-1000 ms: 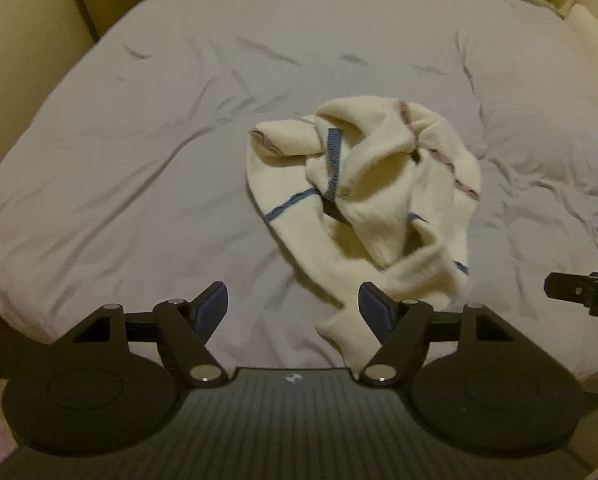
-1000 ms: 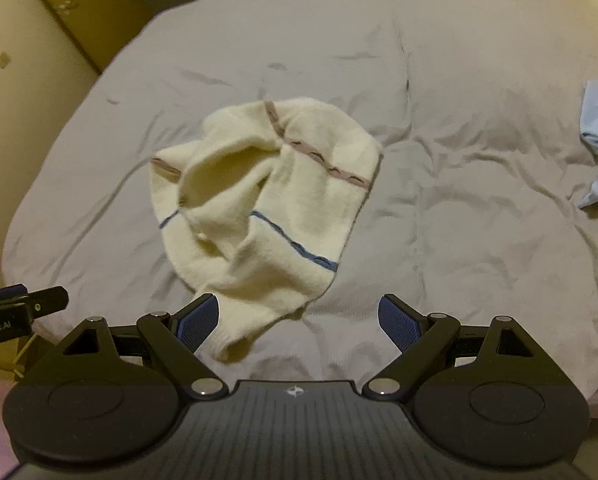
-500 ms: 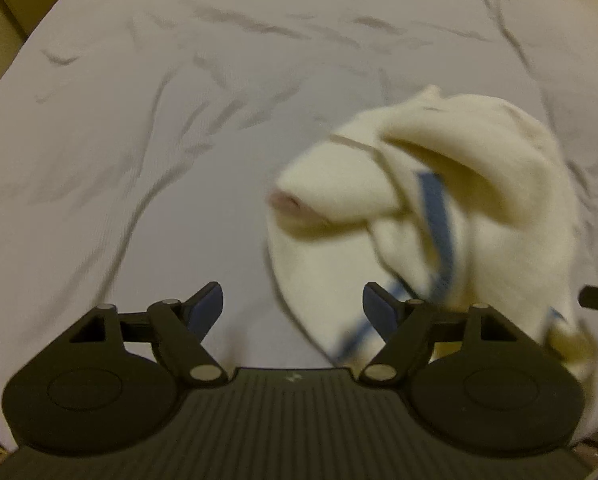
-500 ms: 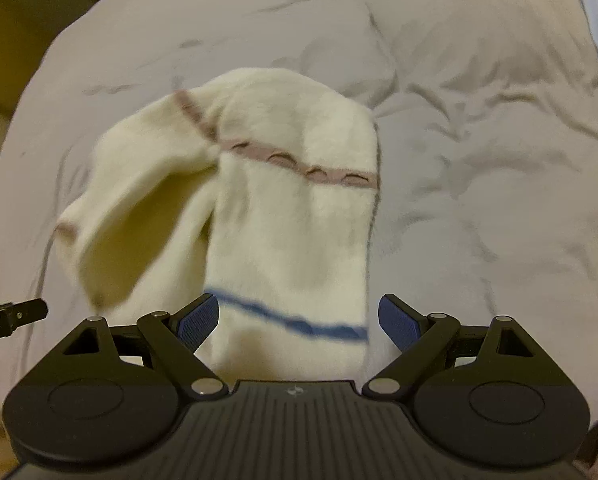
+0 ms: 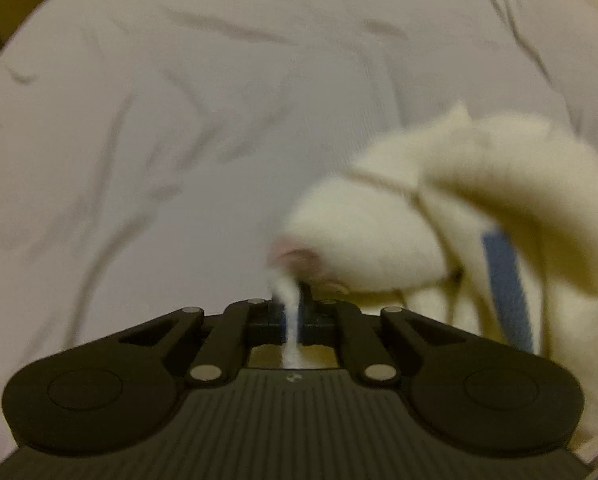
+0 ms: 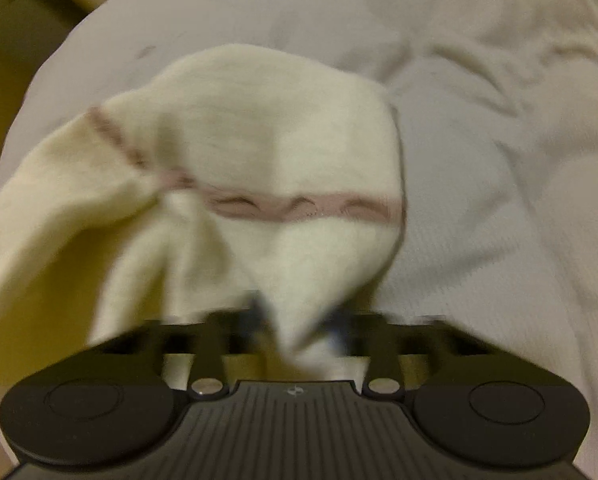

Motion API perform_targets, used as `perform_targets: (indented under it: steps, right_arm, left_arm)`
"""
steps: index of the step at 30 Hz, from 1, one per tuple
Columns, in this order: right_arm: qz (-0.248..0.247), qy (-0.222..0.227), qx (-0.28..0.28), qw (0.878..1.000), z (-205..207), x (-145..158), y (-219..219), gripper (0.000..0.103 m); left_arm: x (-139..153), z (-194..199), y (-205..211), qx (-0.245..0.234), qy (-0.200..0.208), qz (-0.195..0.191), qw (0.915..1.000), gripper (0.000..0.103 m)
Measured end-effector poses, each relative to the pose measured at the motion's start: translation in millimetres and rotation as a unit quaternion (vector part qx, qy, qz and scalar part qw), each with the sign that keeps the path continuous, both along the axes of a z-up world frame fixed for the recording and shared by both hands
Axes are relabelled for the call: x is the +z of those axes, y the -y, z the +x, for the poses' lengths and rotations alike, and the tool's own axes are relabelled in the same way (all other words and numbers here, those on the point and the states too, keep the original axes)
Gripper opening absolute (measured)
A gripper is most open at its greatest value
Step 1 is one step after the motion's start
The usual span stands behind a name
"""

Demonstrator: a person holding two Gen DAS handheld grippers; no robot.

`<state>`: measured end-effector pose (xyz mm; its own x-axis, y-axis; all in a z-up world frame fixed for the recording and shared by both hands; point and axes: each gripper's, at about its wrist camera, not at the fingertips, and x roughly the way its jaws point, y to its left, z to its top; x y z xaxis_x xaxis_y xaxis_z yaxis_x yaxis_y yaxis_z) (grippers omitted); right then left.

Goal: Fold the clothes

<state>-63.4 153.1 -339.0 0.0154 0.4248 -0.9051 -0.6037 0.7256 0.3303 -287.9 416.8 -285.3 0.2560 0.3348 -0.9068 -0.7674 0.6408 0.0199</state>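
A cream cloth with blue and pinkish-brown stripes (image 5: 479,208) lies crumpled on a grey bed sheet (image 5: 179,120). My left gripper (image 5: 292,312) is shut on an edge of the cloth, which runs up between the pads. In the right wrist view the same cloth (image 6: 259,140) fills the middle, with a pinkish stripe across it. My right gripper (image 6: 299,320) is shut on a pointed fold of the cloth; that view is blurred.
The grey bed sheet (image 6: 499,160) is wrinkled and spreads all around the cloth. A dark wall or furniture edge (image 6: 19,20) shows beyond the bed's far left corner.
Both grippers have moved down onto the cloth and closed on it. They were open and above it in the earlier frames.
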Motion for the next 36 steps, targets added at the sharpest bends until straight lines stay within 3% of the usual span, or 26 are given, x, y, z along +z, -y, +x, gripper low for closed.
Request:
perform_targets:
  steps: [4,9,11,13,15,17,19,20,22,23,24,28,31,33,36]
  right_arm:
    - [-0.008,0.077,0.064,0.995,15,47,3,0.007]
    - [-0.043,0.194,0.066,0.978,78,116,43,0.007]
    - [-0.074,0.242,0.064,0.965,105,137,61,0.007]
    - [-0.105,0.277,0.056,0.954,127,149,78,0.007]
    - [-0.152,0.291,0.062,0.943,143,138,91,0.007]
    - [-0.213,0.265,0.086,0.936,155,101,104,0.009]
    - [-0.264,0.182,0.098,0.942,163,52,119,0.019]
    - [-0.287,0.133,0.104,0.943,162,31,126,0.021]
    - [-0.299,0.104,0.123,0.941,151,17,134,0.033]
    - [-0.29,0.107,0.13,0.942,148,21,134,0.047]
    - [-0.278,0.107,0.132,0.945,146,28,133,0.053]
    - [-0.194,0.106,0.092,0.971,167,70,106,0.054]
    - [-0.101,0.096,0.036,0.99,191,90,79,0.054]
    - [-0.058,0.076,0.017,0.995,210,80,57,0.054]
    - [-0.037,0.05,-0.01,0.998,231,44,24,0.054]
  left_arm:
    - [51,-15,-11,-0.01,0.018,0.039,0.999,0.005]
    - [86,-16,-17,-0.033,-0.013,0.089,0.9954,0.005]
    - [97,-21,-21,-0.032,-0.021,0.108,0.9934,0.005]
    - [84,-26,-26,-0.043,-0.053,0.084,0.9941,0.006]
    - [62,-30,-30,-0.059,-0.096,0.043,0.9927,0.01]
    - [40,-34,-33,-0.076,-0.138,0.002,0.9876,0.011]
    - [28,-39,-29,-0.096,-0.158,-0.053,0.9814,0.014]
    - [32,-40,-25,-0.101,-0.147,-0.068,0.9816,0.019]
    - [49,-38,-22,-0.104,-0.11,-0.08,0.9852,0.03]
    - [57,-34,-23,-0.102,-0.091,-0.083,0.9871,0.033]
    - [64,-26,-28,-0.097,-0.07,-0.083,0.9894,0.033]
    - [72,30,-58,-0.088,0.016,-0.089,0.992,0.036]
    - [55,78,-79,-0.09,0.052,-0.103,0.9892,0.042]
    - [34,101,-91,-0.078,0.054,-0.127,0.9874,0.042]
    - [-4,116,-98,-0.063,0.043,-0.167,0.9831,0.042]
